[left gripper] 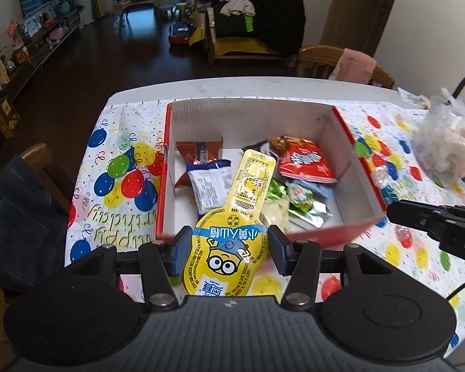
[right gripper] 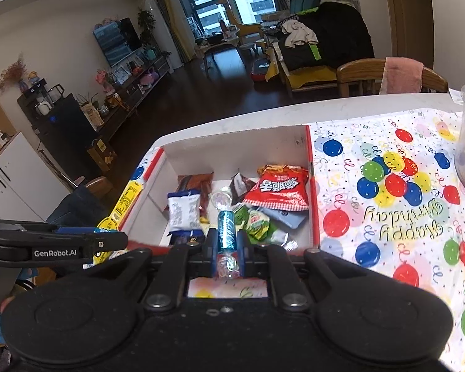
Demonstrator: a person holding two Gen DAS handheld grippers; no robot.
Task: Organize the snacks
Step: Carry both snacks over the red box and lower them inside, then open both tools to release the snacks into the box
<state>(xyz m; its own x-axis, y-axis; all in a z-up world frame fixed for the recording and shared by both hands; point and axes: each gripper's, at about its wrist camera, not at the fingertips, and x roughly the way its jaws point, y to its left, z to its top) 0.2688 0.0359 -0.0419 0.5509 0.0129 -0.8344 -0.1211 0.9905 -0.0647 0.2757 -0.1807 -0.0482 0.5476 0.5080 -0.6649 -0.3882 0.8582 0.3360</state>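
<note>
Closest in, the left gripper [left gripper: 229,249] has its blue pads pinched on the round end of a yellow pouch [left gripper: 229,248], jaws only partly apart because the pouch fills the gap, and the long neck of the pouch pokes forward over the near wall of the box [left gripper: 248,110]. The right gripper [right gripper: 226,241] is squeezed nearly shut on a small teal candy [right gripper: 226,229] with clear twisted ends, hanging just short of the box's near edge. Both pieces look to me like they are headed for the box, so the risk is mostly in the drop. The pouch is held by one end only (slick foil, and pads on its edges), so I would guess it could swivel or slide out early and land on the balloon cloth [right gripper: 387,217] instead. Its neck could also catch the near wall and tip the box if it is lowered too soon. The two tools sit close side by side, the right one just off the box's right corner in the left view, so a bump between them seems possible if both go in together. Inside, the box already holds a white packet [right gripper: 183,214], a brown one [left gripper: 198,152], a red bag [right gripper: 276,190] and green wrappers [right gripper: 257,223], crowded toward the right. A candy let go over that heap might roll off under the bag. Farther right on the table, the clear bag [left gripper: 449,152] stands well apart and out of harm's way.
</note>
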